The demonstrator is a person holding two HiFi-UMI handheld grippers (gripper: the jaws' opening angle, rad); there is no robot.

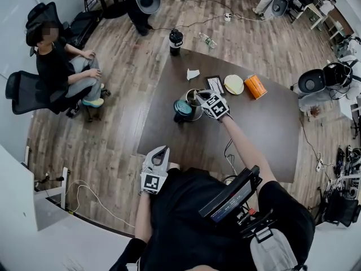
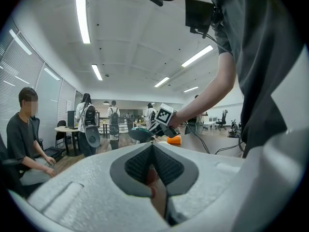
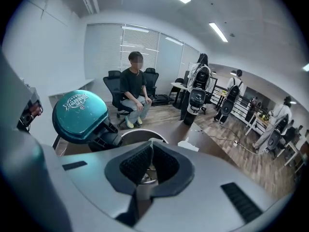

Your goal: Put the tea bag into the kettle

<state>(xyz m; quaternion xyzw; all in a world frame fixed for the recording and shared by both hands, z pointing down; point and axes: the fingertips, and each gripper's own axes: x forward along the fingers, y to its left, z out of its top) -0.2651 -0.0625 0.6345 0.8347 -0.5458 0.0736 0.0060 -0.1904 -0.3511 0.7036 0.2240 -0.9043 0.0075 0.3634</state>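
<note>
The steel kettle (image 1: pixel 193 115) stands mid-table with its teal lid (image 1: pixel 182 107) flipped open to the left. My right gripper (image 1: pixel 198 96) hangs just over the kettle's open mouth. It is shut, with a small pale piece of the tea bag (image 3: pixel 153 140) pinched at its tips. In the right gripper view the kettle rim (image 3: pixel 130 134) lies right under the right gripper (image 3: pixel 151 144), and the teal lid (image 3: pixel 79 111) stands at the left. My left gripper (image 1: pixel 165 149) is held off the table's near left edge, shut and holding nothing. The left gripper (image 2: pixel 152 146) points level towards the kettle.
Behind the kettle lie a white paper scrap (image 1: pixel 193 73), a small dark box (image 1: pixel 215 84), a round cream disc (image 1: pixel 233 84) and an orange cup (image 1: pixel 255 86) on its side. A black bottle (image 1: pixel 176 41) stands at the far edge. A person sits on a chair (image 1: pixel 25 92) at left.
</note>
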